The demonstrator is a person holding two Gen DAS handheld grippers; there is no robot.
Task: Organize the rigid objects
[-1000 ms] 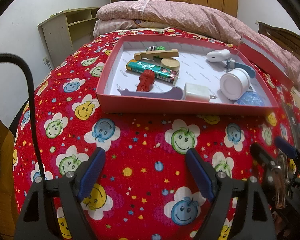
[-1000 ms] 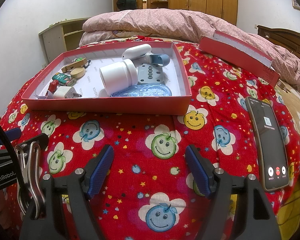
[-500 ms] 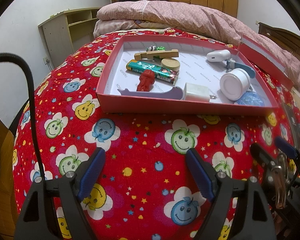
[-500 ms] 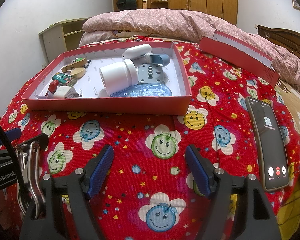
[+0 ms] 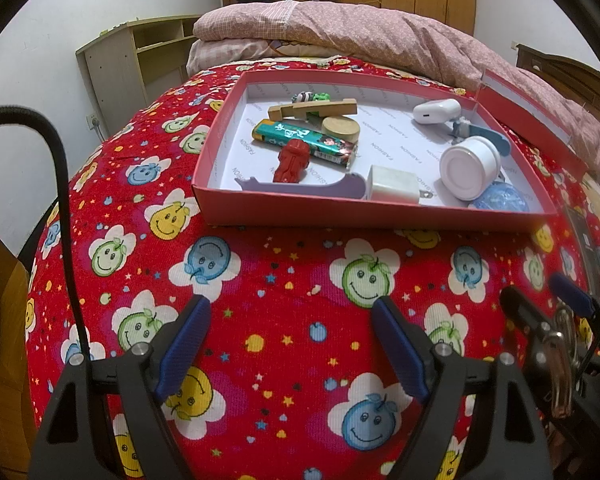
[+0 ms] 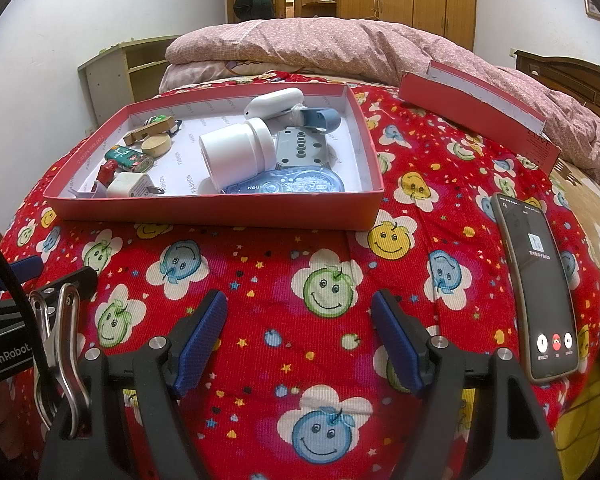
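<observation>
Hovering over the bed (image 5: 284,292), the left tool (image 5: 290,344) and right tool (image 6: 300,334) gape wide, empty. The red box (image 6: 220,210) of objects sits at twelve o'clock. The jar (image 6: 236,152), lying sideways, could roll if nudged.

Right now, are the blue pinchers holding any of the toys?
No. The left gripper and the right gripper are both open over the red bedspread, with nothing between them. Everything sits in the red box.
</observation>
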